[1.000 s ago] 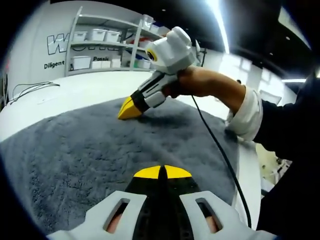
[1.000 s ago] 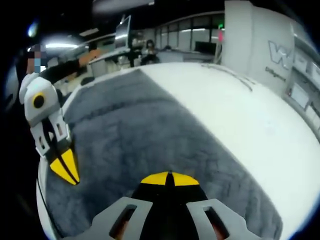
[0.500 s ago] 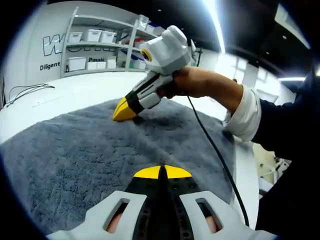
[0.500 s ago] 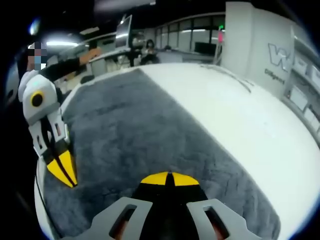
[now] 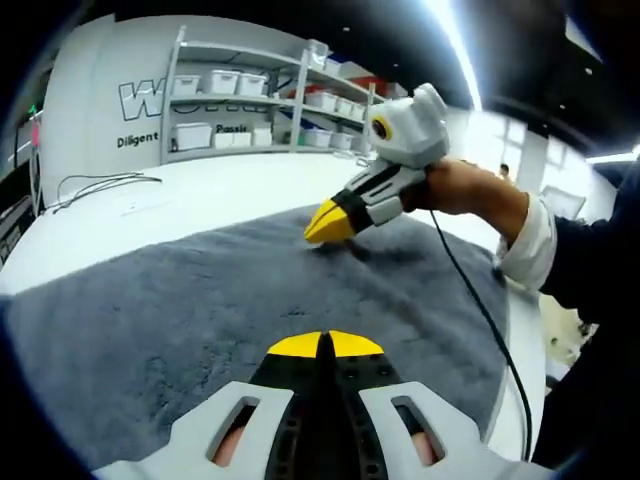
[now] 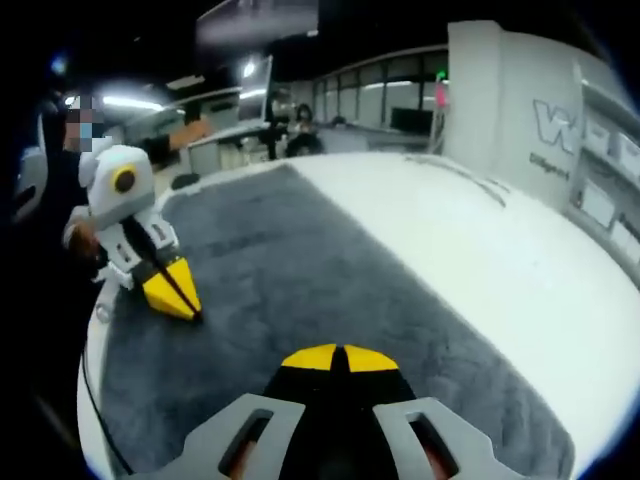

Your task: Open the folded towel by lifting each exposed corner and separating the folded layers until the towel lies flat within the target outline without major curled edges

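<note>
Left gripper view: the grey towel (image 5: 200,300) runs out of frame at 6 and 8 o'clock, and whether the yellow tips at 1 o'clock touch its pile is hard to tell. Those tips belong to the right gripper (image 5: 327,222), held in a person's hand (image 5: 465,188) with a white cuff; its jaws are pressed together with nothing between them. The left gripper (image 5: 324,345), at 6 o'clock, also has its yellow tips closed and empty above the cloth. The towel lies spread across a white table (image 5: 180,195), its shaggy surface mostly flat with a faint crease near the right gripper. A black cable (image 5: 480,310) trails over it at 4 o'clock. White shelves (image 5: 260,100) of bins stand at 11 o'clock. In the right gripper view the towel (image 6: 300,260) fills the centre, the table (image 6: 480,250) lies at 3 o'clock, and blurred desks sit at 12 o'clock.
</note>
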A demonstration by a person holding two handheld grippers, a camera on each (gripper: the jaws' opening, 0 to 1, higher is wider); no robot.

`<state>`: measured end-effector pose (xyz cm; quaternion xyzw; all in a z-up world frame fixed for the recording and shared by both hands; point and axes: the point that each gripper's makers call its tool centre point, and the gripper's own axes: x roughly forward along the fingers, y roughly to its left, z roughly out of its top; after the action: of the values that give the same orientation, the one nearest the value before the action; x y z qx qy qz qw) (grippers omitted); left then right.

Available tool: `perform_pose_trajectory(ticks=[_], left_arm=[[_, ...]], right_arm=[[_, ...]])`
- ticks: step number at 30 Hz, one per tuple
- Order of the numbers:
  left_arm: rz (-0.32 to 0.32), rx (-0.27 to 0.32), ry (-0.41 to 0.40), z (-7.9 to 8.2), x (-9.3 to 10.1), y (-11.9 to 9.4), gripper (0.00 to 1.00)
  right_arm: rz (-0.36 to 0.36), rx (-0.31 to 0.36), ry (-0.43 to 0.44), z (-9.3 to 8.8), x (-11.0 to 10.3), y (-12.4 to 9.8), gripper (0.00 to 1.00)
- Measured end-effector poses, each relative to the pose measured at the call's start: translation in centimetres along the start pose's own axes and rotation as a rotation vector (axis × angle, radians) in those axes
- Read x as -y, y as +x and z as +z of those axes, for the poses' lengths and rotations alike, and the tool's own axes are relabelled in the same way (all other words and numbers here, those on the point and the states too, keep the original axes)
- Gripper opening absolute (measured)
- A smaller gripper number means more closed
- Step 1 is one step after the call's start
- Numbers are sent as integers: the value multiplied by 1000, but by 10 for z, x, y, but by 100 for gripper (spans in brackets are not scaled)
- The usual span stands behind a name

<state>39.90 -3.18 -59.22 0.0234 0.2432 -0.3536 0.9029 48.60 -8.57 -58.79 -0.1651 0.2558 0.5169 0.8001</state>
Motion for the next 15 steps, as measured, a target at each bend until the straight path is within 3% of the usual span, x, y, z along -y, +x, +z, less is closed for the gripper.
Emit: perform_pose_trajectory(ticks=[5,7,15], left_arm=[[42,-12,-14,-9,-13,-6,1],[55,-13,-19,-11,-24,-19,1],[57,-12,-11,-13,-25,-19,1]], right_arm=[[7,3,16,-5,-4,7,0],[4,-4,14,-7,-4,9,0],[-9,-18,-9,-8,-3,12,0]])
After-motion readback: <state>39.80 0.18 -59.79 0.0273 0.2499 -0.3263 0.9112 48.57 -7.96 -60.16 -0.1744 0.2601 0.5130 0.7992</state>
